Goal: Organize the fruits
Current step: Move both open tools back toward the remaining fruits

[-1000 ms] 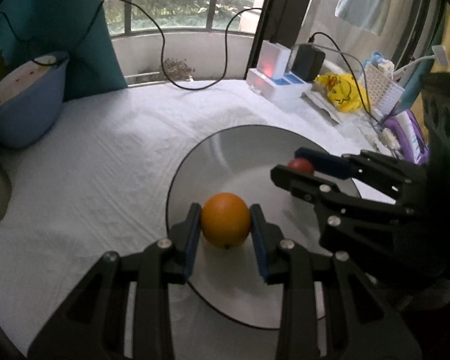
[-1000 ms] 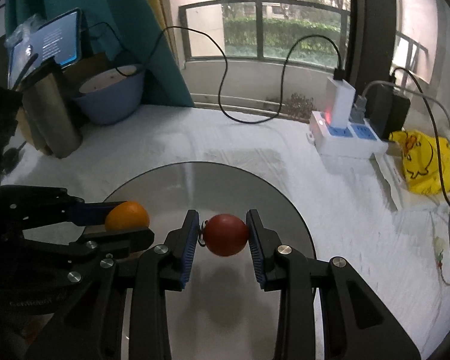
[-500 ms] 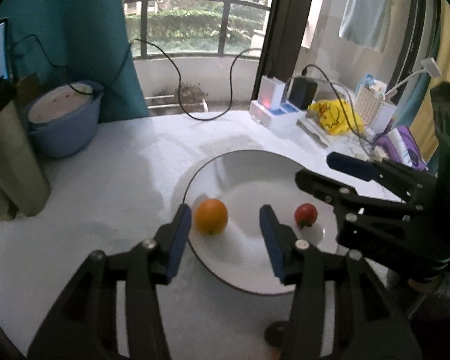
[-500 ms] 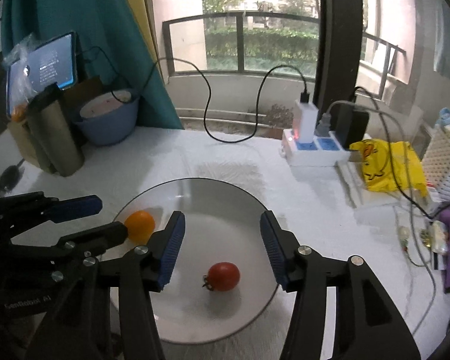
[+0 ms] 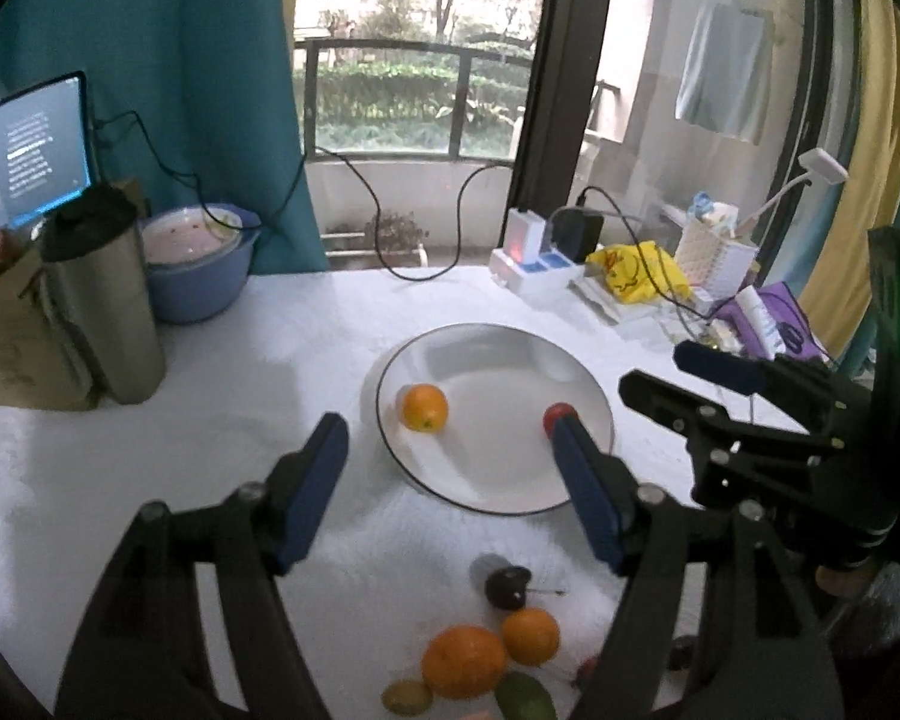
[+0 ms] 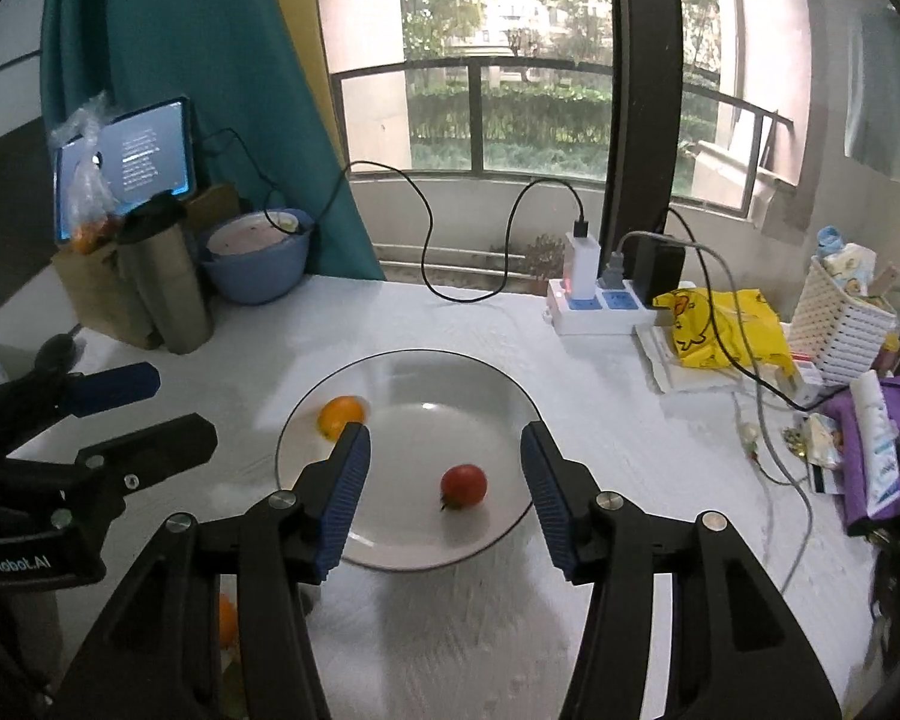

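The white-clothed table point(image 5: 222, 468) spreads out below both grippers, and on it, ahead of and beneath them, sits the round white plate point(image 6: 390, 372). The left gripper point(image 5: 450, 462) hangs above the plate's near edge with its jaws opening and nothing between the pads; the orange point(image 5: 425, 407) lies on the plate just ahead of its left finger, free of it. The right gripper point(image 6: 444, 474) hovers over the plate's near side, jaws parted about halfway and empty, with the red tomato point(image 6: 463, 485) resting on the plate below the gap between its fingers, untouched. Behind and under the left gripper, close to the table's near edge, a loose cluster of fruit waits: a bigger orange point(image 5: 463, 662), a smaller one point(image 5: 530, 636) touching it, a dark fruit with a stem point(image 5: 507, 587) just ahead of them, and two greenish pieces point(image 5: 407, 697) at the bottom of the view. The risk, as I judge it, lies in that cluster: the fruits sit packed together near the edge, so a finger coming down on one could nudge its neighbour and send it rolling off the table. Both fruits on the plate are round and unrestrained, so a bump to the rim could set them rolling too.
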Available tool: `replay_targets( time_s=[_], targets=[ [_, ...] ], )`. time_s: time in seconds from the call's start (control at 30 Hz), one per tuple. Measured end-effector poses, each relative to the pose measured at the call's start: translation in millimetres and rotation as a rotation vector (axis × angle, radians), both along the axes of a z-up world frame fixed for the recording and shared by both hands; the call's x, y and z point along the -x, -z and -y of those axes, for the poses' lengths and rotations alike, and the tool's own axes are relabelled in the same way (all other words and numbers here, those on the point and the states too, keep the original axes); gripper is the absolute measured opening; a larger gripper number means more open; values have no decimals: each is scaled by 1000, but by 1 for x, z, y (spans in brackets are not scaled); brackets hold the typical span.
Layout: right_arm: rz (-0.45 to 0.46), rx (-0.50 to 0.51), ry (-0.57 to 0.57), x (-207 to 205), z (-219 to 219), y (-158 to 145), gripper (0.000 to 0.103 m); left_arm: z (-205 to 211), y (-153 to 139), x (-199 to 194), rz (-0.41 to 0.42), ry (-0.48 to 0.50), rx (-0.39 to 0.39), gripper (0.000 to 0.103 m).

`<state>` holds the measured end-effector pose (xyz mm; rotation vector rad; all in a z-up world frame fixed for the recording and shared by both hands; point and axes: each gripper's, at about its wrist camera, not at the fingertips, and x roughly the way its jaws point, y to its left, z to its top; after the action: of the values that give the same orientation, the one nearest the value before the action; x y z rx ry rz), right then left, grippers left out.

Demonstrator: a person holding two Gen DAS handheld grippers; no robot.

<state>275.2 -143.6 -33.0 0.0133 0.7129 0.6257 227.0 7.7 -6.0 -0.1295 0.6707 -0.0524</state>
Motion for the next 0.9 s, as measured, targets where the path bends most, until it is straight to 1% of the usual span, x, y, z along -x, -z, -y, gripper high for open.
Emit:
replay_targets(
  time_s=[0.17,0.5,0.7,0.9],
  targets=[
    [23,-6,4,22,10,-11,55,4,-10,21,30,-5,0,72],
    [43,-10,15,56,25,-22,55,10,-15,51,47,0,7,72],
    [56,-5,12,81,35,-23,55,11,-13,70,55,-12,7,72],
    [51,-8,15,104,47,-20,55,11,-1,91,46,-18,18,72]
  ],
)
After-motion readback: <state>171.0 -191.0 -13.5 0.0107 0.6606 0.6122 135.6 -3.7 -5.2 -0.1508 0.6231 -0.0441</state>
